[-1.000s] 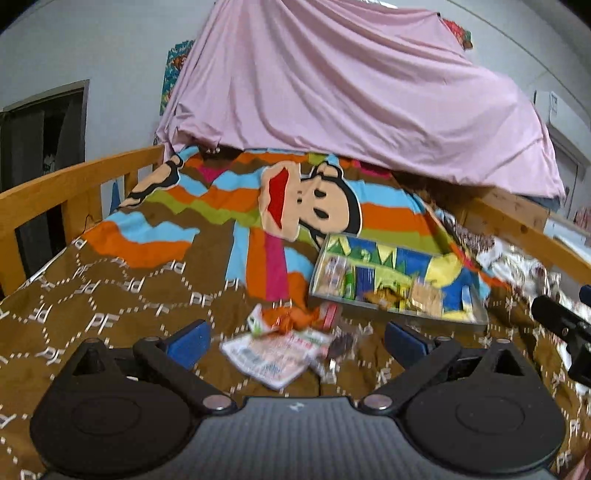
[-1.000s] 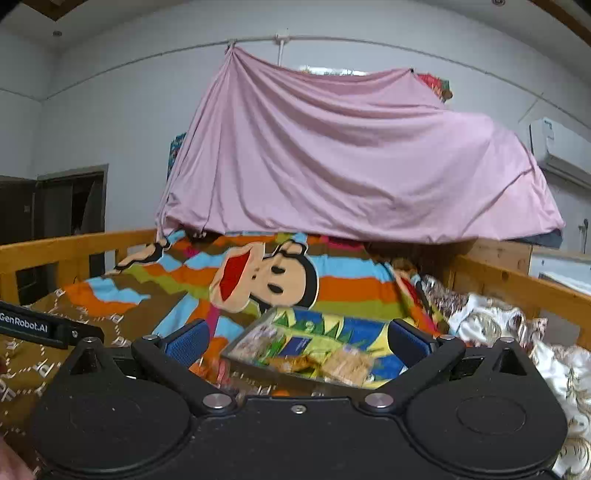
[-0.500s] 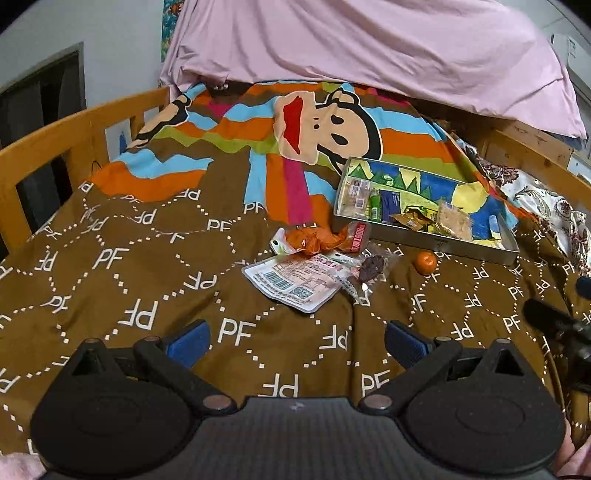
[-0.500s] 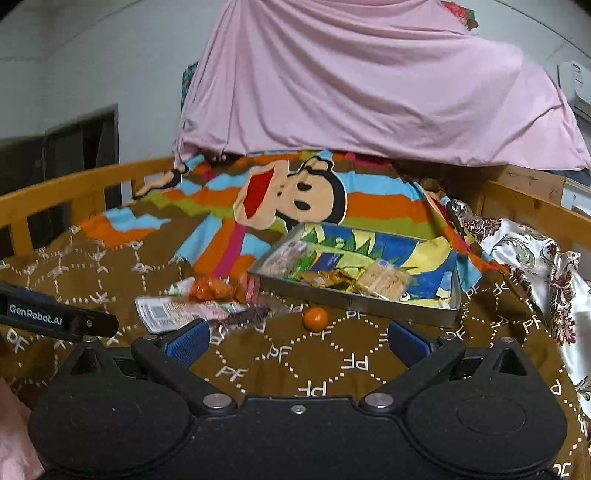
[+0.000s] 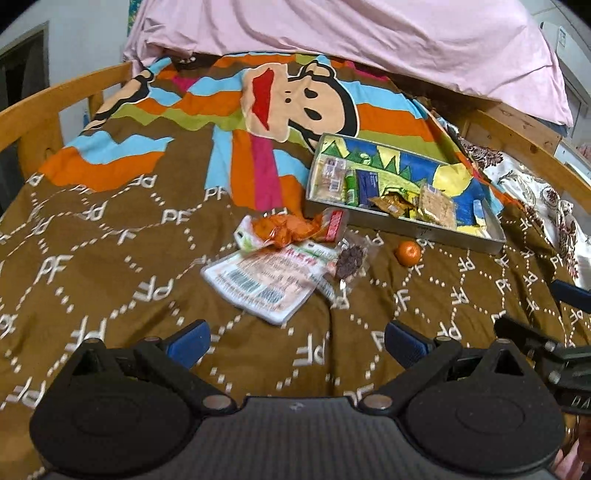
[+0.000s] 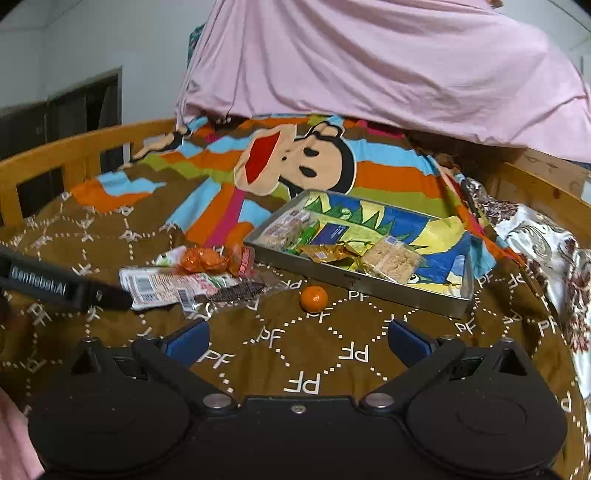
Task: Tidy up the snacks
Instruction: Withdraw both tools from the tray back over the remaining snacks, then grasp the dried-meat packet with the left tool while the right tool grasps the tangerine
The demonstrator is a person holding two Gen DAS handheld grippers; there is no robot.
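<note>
Orange mandarin lies ahead of the right gripper (both grippers' jaws spread, empty), left gripper nearby.

Both views are lit evenly by soft indoor light, moderately bright, with no hard shadows on the blanket. Colours are saturated. Strong fisheye bending curves the bed rail and darkens the corners into black vignette. The right view shows slight motion blur on the wrappers; the sheet looks a little washed out near the top.
</note>
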